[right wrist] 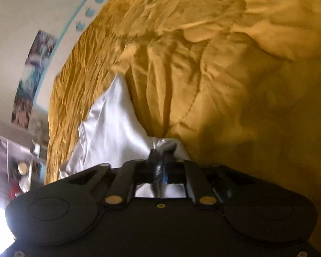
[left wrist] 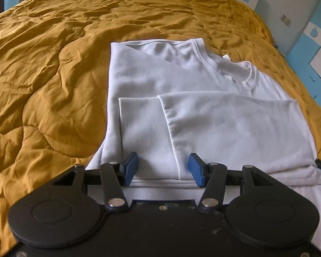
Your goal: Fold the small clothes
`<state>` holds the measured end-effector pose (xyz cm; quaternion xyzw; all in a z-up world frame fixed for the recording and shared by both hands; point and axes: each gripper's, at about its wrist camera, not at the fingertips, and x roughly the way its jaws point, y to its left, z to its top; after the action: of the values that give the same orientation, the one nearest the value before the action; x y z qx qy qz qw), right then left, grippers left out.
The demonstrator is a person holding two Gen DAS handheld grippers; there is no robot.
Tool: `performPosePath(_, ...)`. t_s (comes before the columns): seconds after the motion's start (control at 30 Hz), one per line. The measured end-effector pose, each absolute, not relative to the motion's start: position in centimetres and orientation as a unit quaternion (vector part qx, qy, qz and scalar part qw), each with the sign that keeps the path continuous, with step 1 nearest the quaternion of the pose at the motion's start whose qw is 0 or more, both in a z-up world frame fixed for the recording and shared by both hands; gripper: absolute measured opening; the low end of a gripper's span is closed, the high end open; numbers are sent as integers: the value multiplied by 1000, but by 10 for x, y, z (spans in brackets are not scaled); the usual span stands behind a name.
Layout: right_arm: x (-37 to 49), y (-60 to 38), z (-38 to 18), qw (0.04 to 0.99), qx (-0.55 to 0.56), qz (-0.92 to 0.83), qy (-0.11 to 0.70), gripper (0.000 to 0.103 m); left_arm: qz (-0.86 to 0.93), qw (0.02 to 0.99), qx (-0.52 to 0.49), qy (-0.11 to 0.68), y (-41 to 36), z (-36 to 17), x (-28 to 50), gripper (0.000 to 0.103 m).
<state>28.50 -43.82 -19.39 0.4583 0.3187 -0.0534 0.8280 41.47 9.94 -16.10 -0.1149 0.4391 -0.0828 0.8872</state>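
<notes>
One white shirt lies on the mustard quilt, both sleeves folded across its chest, collar at its far end. Left gripper hovers over the shirt's near hem, jaws spread, holding nothing. Right gripper is clenched on a bunched edge of the shirt.
</notes>
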Motion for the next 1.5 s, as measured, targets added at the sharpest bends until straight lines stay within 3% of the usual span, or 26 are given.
performPosePath(0.07, 286, -442, -180, 827, 453, -51, 328, 11, -95, 880, -118, 449, 104, -153, 418, 54)
performPosePath(0.13, 286, -445, -161, 831, 439, -48, 338, 32, -107, 879, -120, 449, 113, -142, 425, 55)
performPosePath(0.3, 325, -452, -122, 889, 357, 1, 286, 47, -37, 900, -131, 413, 150, -135, 467, 55)
performPosePath(0.47, 421, -461, -148, 890, 344, 8, 299, 47, -8, 880, -229, 416, 187, -167, 521, 55)
performPosePath(0.67, 464, -457, -171, 882, 349, 18, 317, 47, -59, 860, -321, 393, 199, -186, 552, 57)
performPosePath(0.77, 469, -454, -179, 873, 371, 35, 316, 47, -76, 862, -330, 376, 195, -186, 560, 48)
performPosePath(0.8, 471, -452, -180, 873, 371, 33, 314, 43, -74, 869, -324, 366, 193, -184, 561, 42)
performPosePath(0.83, 470, -449, -179, 880, 360, 23, 309, 15, -73, 878, -313, 356, 188, -179, 562, 9)
performPosePath(0.87, 471, -445, -175, 890, 340, 12, 303, 5, -72, 883, -305, 349, 187, -175, 563, 7)
performPosePath(0.97, 470, -441, -164, 907, 322, 2, 272, 4, -57, 902, -267, 334, 179, -175, 565, 8)
performPosePath(1.03, 477, -438, -170, 903, 310, -18, 296, 4, -41, 906, -216, 361, 168, -185, 571, 17)
performPosePath(1.1, 484, -435, -182, 898, 290, -33, 328, 4, -30, 910, -202, 361, 164, -185, 570, 19)
performPosePath(1.13, 483, -436, -183, 897, 294, -34, 327, 5, -23, 908, -207, 362, 163, -180, 570, 23)
performPosePath(1.17, 479, -438, -180, 897, 304, -45, 318, 6, -18, 910, -204, 362, 162, -172, 567, 35)
performPosePath(1.23, 466, -441, -166, 901, 308, -61, 301, 36, -6, 922, -171, 347, 161, -149, 552, 43)
performPosePath(1.3, 444, -440, -146, 913, 294, -27, 280, 45, -19, 925, -143, 351, 156, -128, 534, 43)
performPosePath(1.5, 376, -416, -112, 909, 251, 100, 319, 38, -124, 903, -154, 380, 135, -106, 445, 44)
